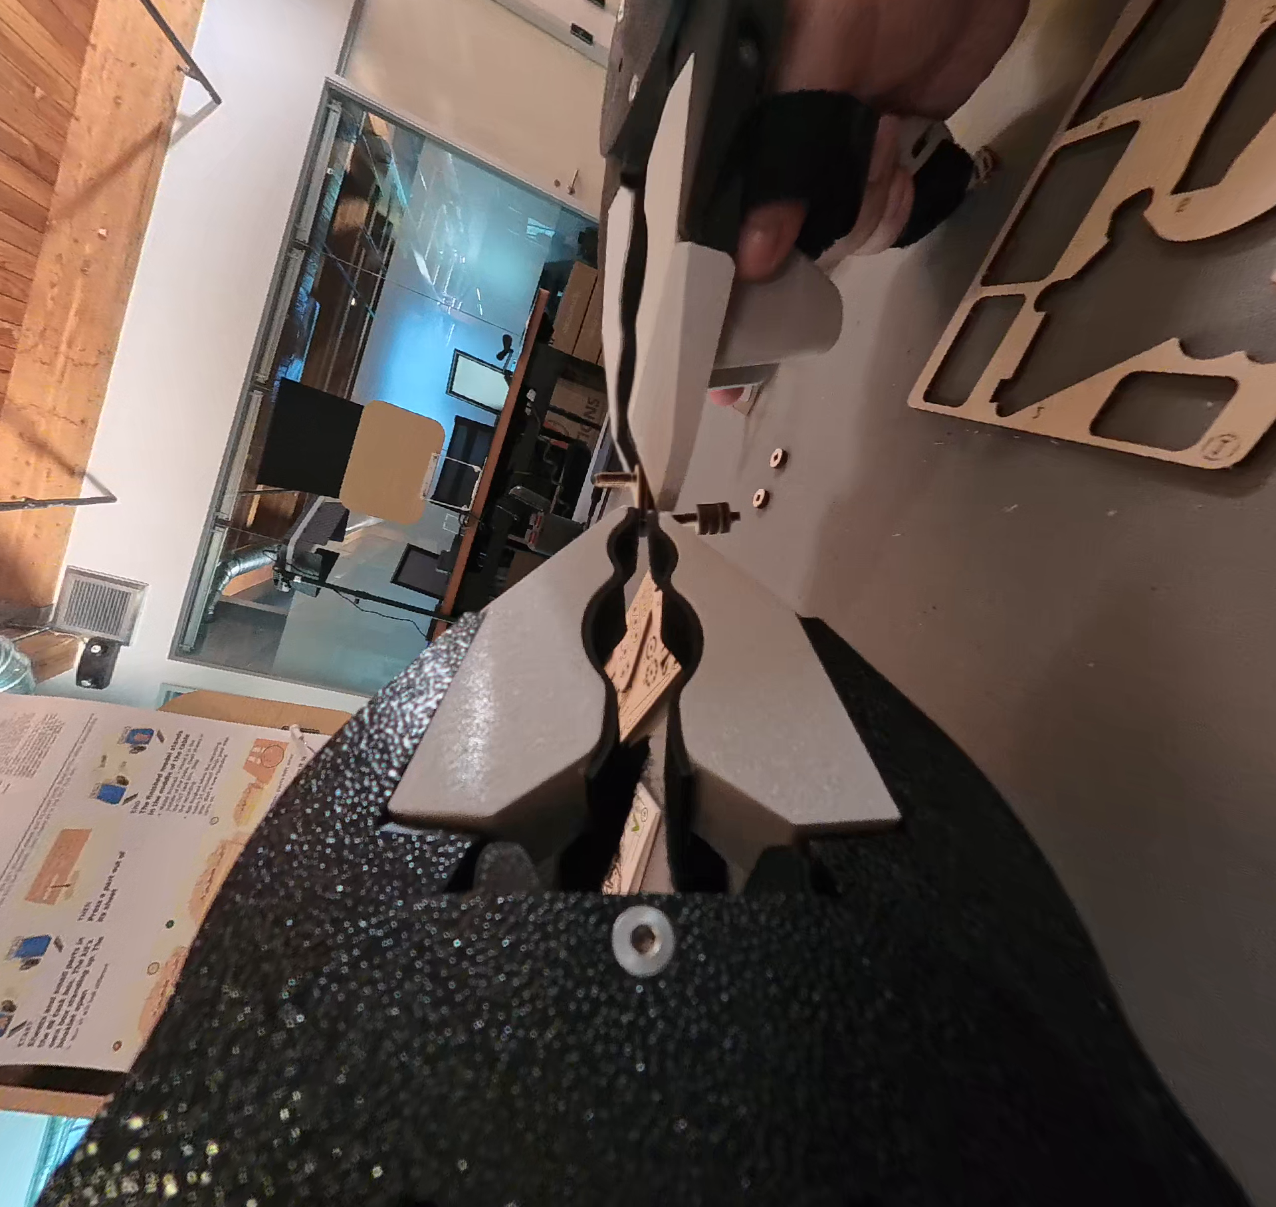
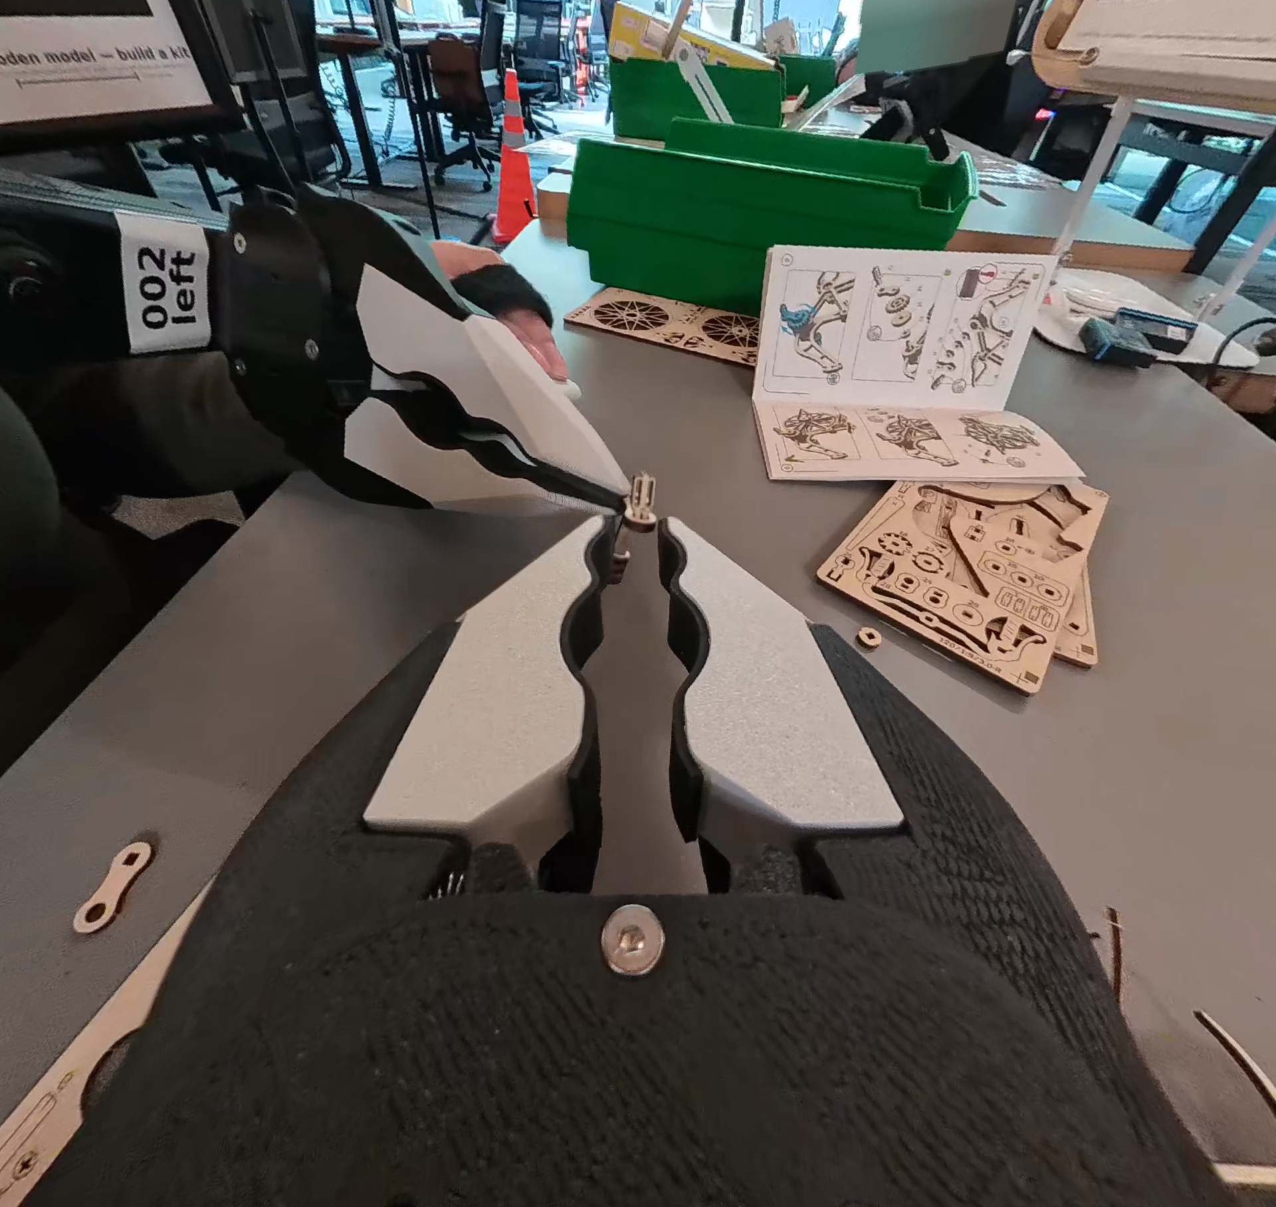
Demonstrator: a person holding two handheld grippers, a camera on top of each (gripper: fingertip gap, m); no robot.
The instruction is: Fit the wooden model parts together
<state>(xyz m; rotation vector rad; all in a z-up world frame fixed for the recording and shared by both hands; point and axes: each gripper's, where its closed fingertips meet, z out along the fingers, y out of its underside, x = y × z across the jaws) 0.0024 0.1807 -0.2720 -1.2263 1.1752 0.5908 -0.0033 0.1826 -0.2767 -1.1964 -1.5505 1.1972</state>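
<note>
Two tongs met tip to tip over the tabletop point(image 1: 1001, 656).

Left wrist view: left tongs point(image 1: 639, 523), jaws nearly shut, pinching the small wooden axle assembly point(image 1: 711, 518) at their very tips. Axle lay crosswise, a stack of dark discs just beyond the tips on one side, a pale peg end point(image 1: 611, 480) on the other. Right tongs point(image 1: 639, 476) came in from ahead, tips touching the same piece. Two loose wooden washers point(image 1: 770, 478) lay on the tabletop near the tips; an emptied plywood sheet point(image 1: 1077, 373) well apart.

Right wrist view: right tongs point(image 2: 635, 528), jaws slightly parted, the axle standing against the left finger only; whether they gripped it, cannot tell. Left tongs point(image 2: 625, 494) closed on its upper part. Part sheets point(image 2: 967, 580), one loose washer point(image 2: 867, 637) and the instruction booklet point(image 2: 897, 359) lay beyond to the right.

Step judged: seating or handing over the axle. Next move likely calls for fine alignment and a light, straight push.
</note>
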